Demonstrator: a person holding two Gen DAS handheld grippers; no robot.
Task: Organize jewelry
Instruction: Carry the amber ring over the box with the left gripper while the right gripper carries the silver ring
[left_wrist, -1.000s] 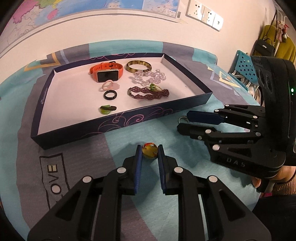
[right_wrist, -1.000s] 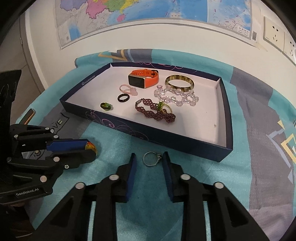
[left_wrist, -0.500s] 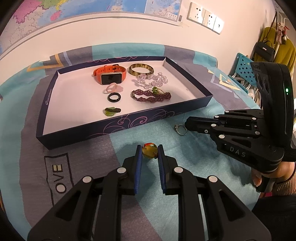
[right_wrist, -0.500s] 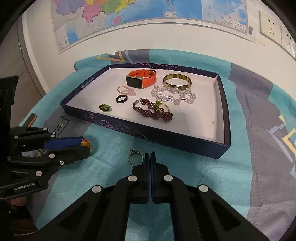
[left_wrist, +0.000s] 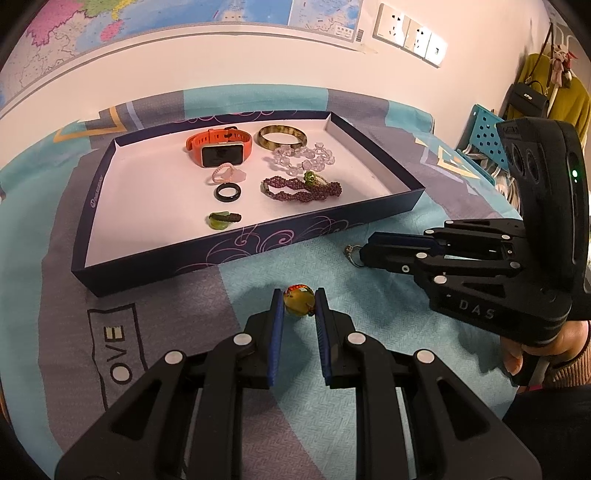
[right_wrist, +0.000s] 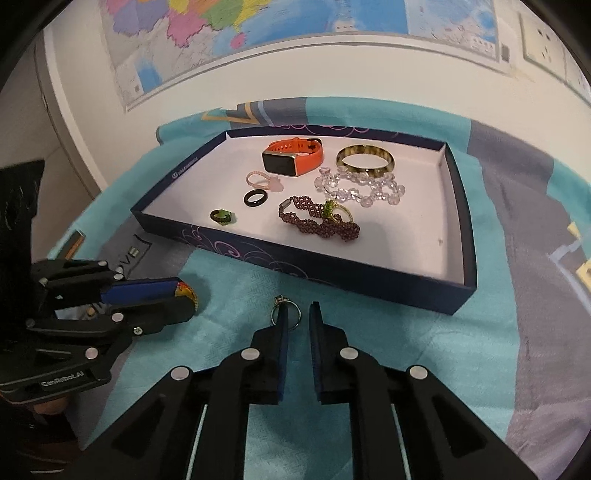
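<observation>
A dark blue tray (left_wrist: 258, 240) (right_wrist: 369, 280) with a white floor holds an orange watch (left_wrist: 219, 147), a bangle (left_wrist: 282, 136), a clear bead bracelet (left_wrist: 303, 160), a purple bead bracelet (left_wrist: 301, 190) and several rings. My left gripper (left_wrist: 299, 299) is shut on an amber, multicoloured ring (left_wrist: 298, 303) (right_wrist: 186, 291) just above the cloth in front of the tray. My right gripper (right_wrist: 295, 314) is slightly open, its fingertips around a silver ring (right_wrist: 284, 314) (left_wrist: 351, 253) that lies on the cloth.
A teal and grey patterned cloth (left_wrist: 388, 295) covers the table. A wall with a map and sockets (left_wrist: 406, 37) stands behind. A blue perforated rack (left_wrist: 484, 125) and hanging bags are at the far right.
My right gripper was shut beside the silver ring half a second ago; now its jaws have parted and sit around the ring. The left gripper still holds the amber ring, barely moved.
</observation>
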